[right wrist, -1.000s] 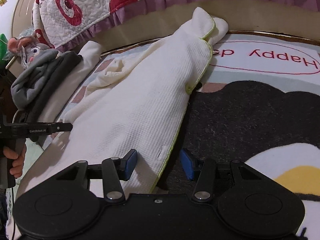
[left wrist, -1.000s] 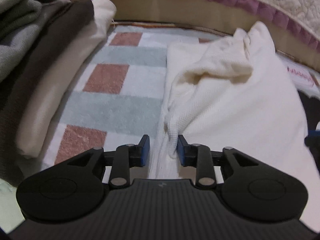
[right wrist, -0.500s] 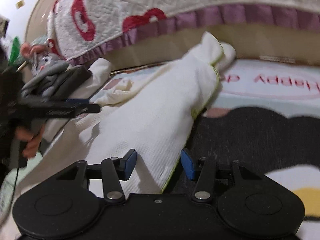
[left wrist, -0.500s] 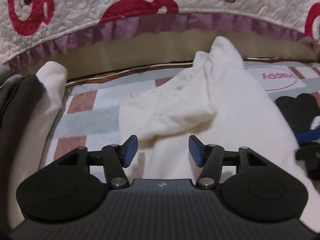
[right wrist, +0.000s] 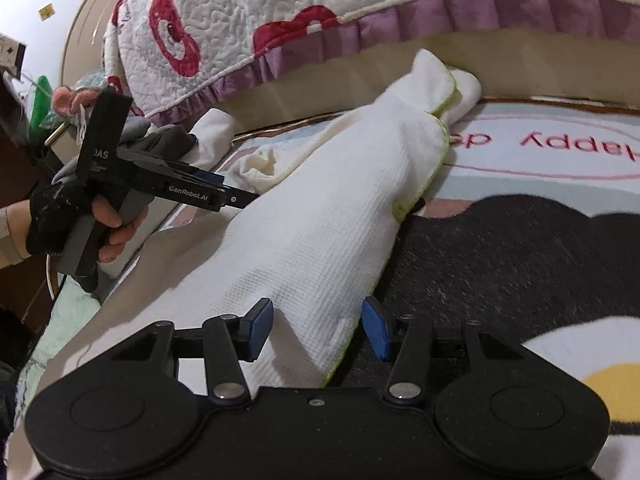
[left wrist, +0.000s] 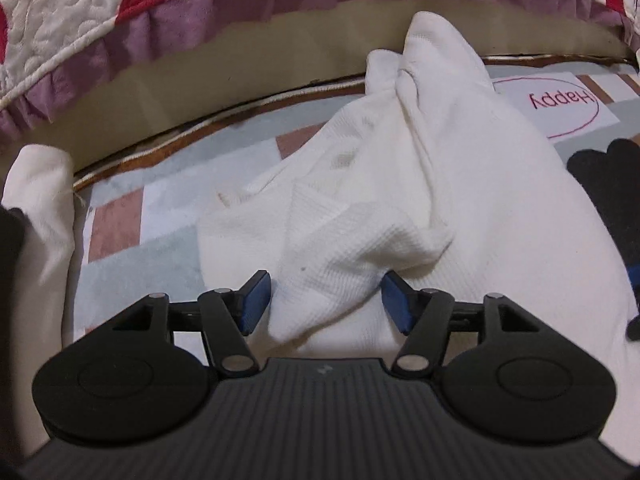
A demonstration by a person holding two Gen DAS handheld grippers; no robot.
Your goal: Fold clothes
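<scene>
A cream waffle-knit garment (left wrist: 440,200) lies lengthwise on a patterned rug, its far end bunched against the bed base; it also shows in the right wrist view (right wrist: 340,208), with a yellow-green trimmed edge. My left gripper (left wrist: 326,304) is open, its blue pads either side of a raised fold of the garment. The left gripper also shows in the right wrist view (right wrist: 208,188), held in a gloved hand. My right gripper (right wrist: 318,324) is open, its pads straddling the garment's near trimmed edge.
A quilted bedspread (right wrist: 280,12) with a purple frill overhangs the bed base at the back. Grey and white folded clothes (right wrist: 172,140) are piled at the left. The rug (right wrist: 540,240) has a dark patch and "Happy" lettering.
The left gripper opened wide, letting go of the garment edge, and moved forward to a raised fold. The right gripper stayed open and shifted slightly forward along the trimmed edge.
</scene>
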